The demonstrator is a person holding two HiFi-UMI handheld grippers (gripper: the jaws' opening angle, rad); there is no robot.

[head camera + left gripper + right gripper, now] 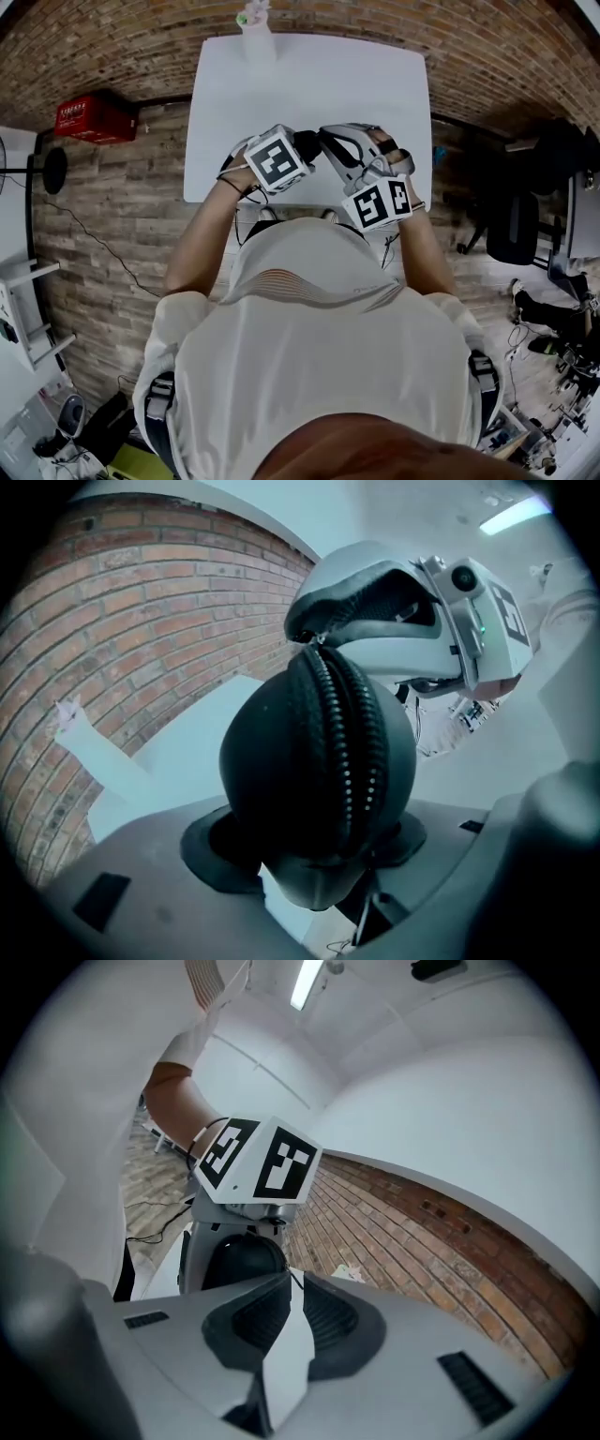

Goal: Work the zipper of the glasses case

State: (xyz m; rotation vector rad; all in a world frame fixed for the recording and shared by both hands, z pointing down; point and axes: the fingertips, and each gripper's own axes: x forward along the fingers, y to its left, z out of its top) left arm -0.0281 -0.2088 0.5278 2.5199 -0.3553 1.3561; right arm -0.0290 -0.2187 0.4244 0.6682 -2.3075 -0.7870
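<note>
We see the left hand-held gripper (314, 847) clamped on the glasses case (281, 761), a dark rounded shell whose sides press against both pads. Its end juts out beyond the fingertips. The zipper (345, 752) runs along the middle of the case, straight out from between those jaws, and its teeth look meshed along the stretch facing us. At the end of the case farthest from the left hand-held gripper, the right hand-held gripper (317, 635) meets the zipper line from above. Its jaws are drawn narrow, and their tips are pinched on the small zipper pull (314, 643). In the right gripper view only a thin wedge of light shows between the pads of that hand-held gripper (292, 1288). The case (239, 1260) sits just beyond its tips, under the marker cube (258, 1162) of the left one. From the head view, both hand-held grippers are raised close together above the near edge of the white worktop (309, 84), left (302, 150) beside right (328, 141), with the case between them, clear of the worktop.
</note>
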